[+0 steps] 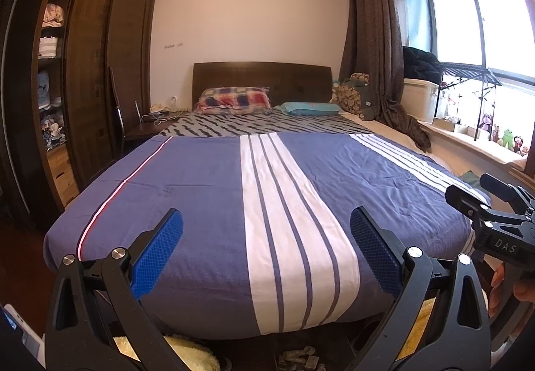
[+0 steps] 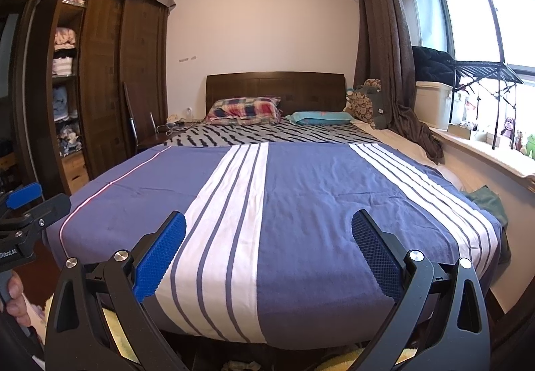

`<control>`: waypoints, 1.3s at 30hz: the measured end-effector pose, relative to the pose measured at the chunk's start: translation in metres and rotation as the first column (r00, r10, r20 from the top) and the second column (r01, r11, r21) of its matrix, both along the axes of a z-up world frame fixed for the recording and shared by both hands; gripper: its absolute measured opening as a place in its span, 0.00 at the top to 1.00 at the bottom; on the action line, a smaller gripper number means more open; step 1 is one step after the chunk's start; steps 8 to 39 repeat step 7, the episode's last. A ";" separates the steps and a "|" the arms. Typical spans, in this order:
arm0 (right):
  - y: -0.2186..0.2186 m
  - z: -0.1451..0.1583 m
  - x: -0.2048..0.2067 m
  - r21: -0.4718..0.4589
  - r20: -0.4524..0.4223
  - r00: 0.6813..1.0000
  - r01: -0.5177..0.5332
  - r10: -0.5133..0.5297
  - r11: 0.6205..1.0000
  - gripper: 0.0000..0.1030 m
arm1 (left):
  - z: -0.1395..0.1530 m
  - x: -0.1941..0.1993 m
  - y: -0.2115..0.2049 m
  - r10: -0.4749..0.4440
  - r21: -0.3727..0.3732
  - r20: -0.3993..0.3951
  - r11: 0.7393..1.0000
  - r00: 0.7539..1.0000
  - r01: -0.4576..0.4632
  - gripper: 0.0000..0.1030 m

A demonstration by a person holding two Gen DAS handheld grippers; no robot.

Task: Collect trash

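1. Blue-padded fingers of the left gripper [image 1: 266, 249] are standing wide apart with nothing between them, hanging over the foot of the bed [image 1: 200, 190].
2. Blue pads on the right gripper [image 2: 268, 250] are likewise spread wide and gripping nothing, pointing along the same bed from slightly further right.
3. Each gripper is showing at the edge of the other's view, the right one [image 1: 491, 210] at the right edge of the left wrist view, so the two are being held side by side.
4. Crumpled pale scraps that look like trash [image 1: 297, 356] are lying on the floor just beyond the foot of the bed, below and between the left gripper's fingers; a few similar scraps [image 2: 242, 365] are peeking in at the bottom edge of the right wrist view.
5. A fluffy yellow rug [image 1: 187, 354] is lying on the floor just beside those scraps.
6. A blue bedspread with white stripes [image 2: 301, 204] is covering the mattress, and a green cloth [image 2: 488, 202] is sitting at its right edge.
7. A plaid pillow [image 1: 234, 99] and a teal pillow [image 1: 309, 108] are resting near the dark headboard [image 1: 260, 78].
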State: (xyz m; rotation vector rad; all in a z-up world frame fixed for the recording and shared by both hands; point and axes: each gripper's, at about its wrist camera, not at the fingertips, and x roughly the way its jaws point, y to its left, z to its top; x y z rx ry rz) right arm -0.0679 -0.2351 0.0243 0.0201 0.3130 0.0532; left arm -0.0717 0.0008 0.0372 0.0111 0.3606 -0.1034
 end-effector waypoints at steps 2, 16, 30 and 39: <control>0.000 0.000 0.000 -0.004 0.001 1.000 0.000 0.000 1.000 0.03 | 0.000 0.002 0.001 0.004 -0.002 -0.007 1.000 1.000 -0.004 0.08; -0.002 0.001 0.004 -0.004 0.007 1.000 0.009 -0.009 1.000 0.03 | 0.001 0.010 0.003 -0.009 -0.013 -0.020 1.000 1.000 0.009 0.08; -0.002 0.001 0.004 -0.004 0.007 1.000 0.009 -0.009 1.000 0.03 | 0.001 0.010 0.003 -0.009 -0.013 -0.020 1.000 1.000 0.009 0.08; -0.002 0.001 0.004 -0.004 0.007 1.000 0.009 -0.009 1.000 0.03 | 0.001 0.010 0.003 -0.009 -0.013 -0.020 1.000 1.000 0.009 0.08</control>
